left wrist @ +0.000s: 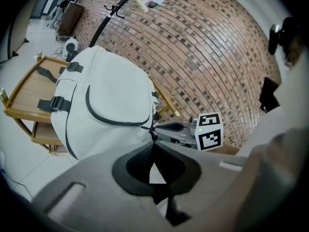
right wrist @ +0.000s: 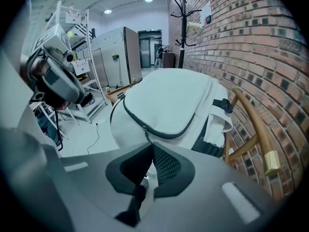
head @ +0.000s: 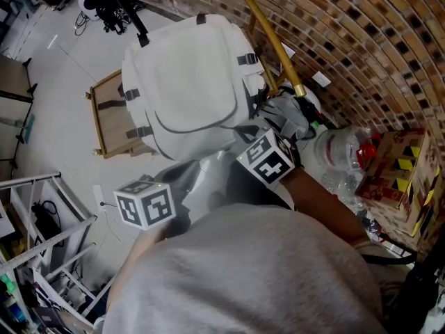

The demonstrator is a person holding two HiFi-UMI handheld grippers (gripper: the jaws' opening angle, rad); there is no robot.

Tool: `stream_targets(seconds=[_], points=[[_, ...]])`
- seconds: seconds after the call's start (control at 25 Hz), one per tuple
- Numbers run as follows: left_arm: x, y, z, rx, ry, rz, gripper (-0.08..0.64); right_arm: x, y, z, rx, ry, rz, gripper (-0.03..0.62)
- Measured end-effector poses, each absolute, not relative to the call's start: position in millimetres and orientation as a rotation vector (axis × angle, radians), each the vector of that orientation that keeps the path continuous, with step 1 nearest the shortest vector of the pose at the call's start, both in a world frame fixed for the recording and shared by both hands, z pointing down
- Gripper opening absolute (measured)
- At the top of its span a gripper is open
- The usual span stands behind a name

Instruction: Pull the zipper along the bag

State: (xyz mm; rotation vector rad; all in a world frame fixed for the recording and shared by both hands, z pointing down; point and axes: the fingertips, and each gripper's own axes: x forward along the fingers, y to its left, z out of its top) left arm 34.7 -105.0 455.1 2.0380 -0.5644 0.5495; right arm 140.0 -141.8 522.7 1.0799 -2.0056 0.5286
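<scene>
A white backpack [head: 188, 82] [left wrist: 106, 95] [right wrist: 169, 100] stands on a wooden chair. A dark curved zipper [left wrist: 111, 120] [right wrist: 161, 133] runs round its front pocket. My right gripper [right wrist: 150, 145] is shut, and the zipper pull [right wrist: 145, 131] [left wrist: 153, 128] runs into its tips. Just below that pull, my left gripper [left wrist: 153, 143] is shut with its tips pressed into the bag's fabric. In the head view only the marker cubes show, left [head: 146, 204] and right [head: 268, 158], both at the bag's near end. The right cube [left wrist: 210, 132] also shows in the left gripper view.
The wooden chair [head: 104, 117] [left wrist: 24, 95] has a curved arm [right wrist: 253, 129] next to a brick wall [head: 361, 33]. A black coat stand [right wrist: 181, 13] rises behind. Metal shelving [head: 42, 214] [right wrist: 72, 33] stands left. Plastic bottles and a red-yellow box [head: 393, 165] lie right.
</scene>
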Motion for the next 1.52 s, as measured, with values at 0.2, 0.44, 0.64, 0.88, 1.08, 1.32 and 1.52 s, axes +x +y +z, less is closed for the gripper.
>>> stream_targets(seconds=[0.2, 0.44, 0.64, 0.88, 1.08, 1.32, 1.52], points=[[45.6, -107.5, 456.6, 2.036, -0.548, 0.557, 0.000, 148.3, -144.1, 523.1, 1.088, -2.006, 0.543, 0.008], [55.8, -114.2, 461.9, 2.027, -0.533, 0.561, 0.000, 171.5, -147.4, 528.2, 1.117, -1.968, 0.553, 0.008], [65.5, -119.3, 463.5, 2.027, -0.517, 0.563, 0.000, 181.7, -153.6, 527.8, 1.139, -1.957, 0.566, 0.008], [67.5, -126.5, 467.0, 2.018, -0.524, 0.565, 0.000, 202.9, -163.1, 528.9, 1.195, -1.918, 0.599, 0.008], [74.3, -134.0, 466.7, 2.016, -0.514, 0.557, 0.000, 212.9, -173.5, 527.7, 1.225, -1.880, 0.601, 0.008], [78.1, -148.7, 465.9, 2.013, -0.515, 0.543, 0.000, 222.4, -189.5, 524.3, 1.254, -1.854, 0.595, 0.008], [79.2, -157.0, 468.9, 1.998, -0.520, 0.535, 0.000, 226.2, -205.0, 521.8, 1.259, -1.852, 0.585, 0.008]])
